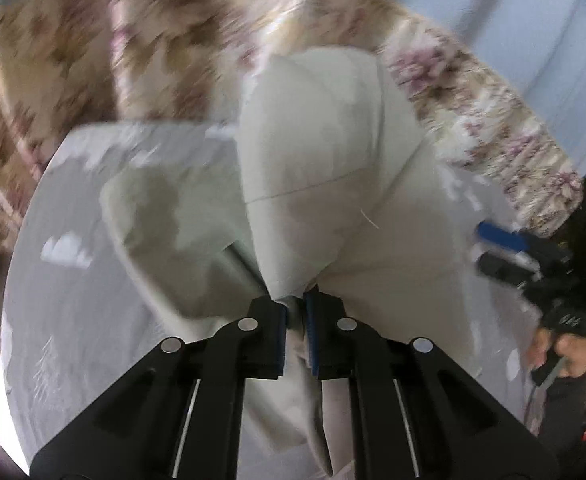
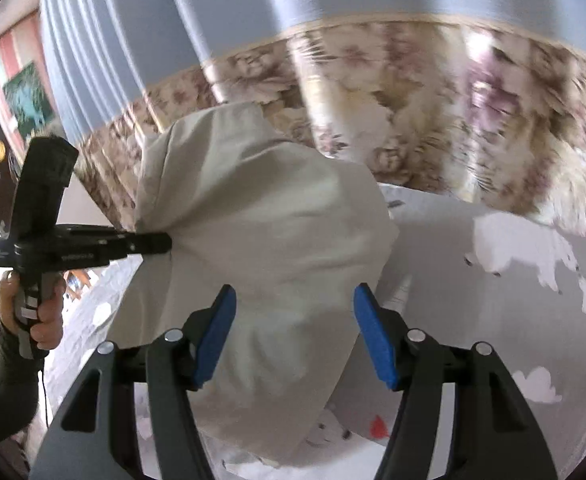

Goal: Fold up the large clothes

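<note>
**One corner pinched, the other gripper waiting**

The left gripper point(image 1: 295, 312) has its fingers pressed together on a bunched edge of the garment point(image 1: 325, 152), so the pale cloth hangs ahead of them over the bed point(image 1: 73, 320). The right gripper point(image 2: 295, 334) stands spread, fingers either side of the drooping cloth, gripping nothing; I judge it is lining up for a second hold.
</note>
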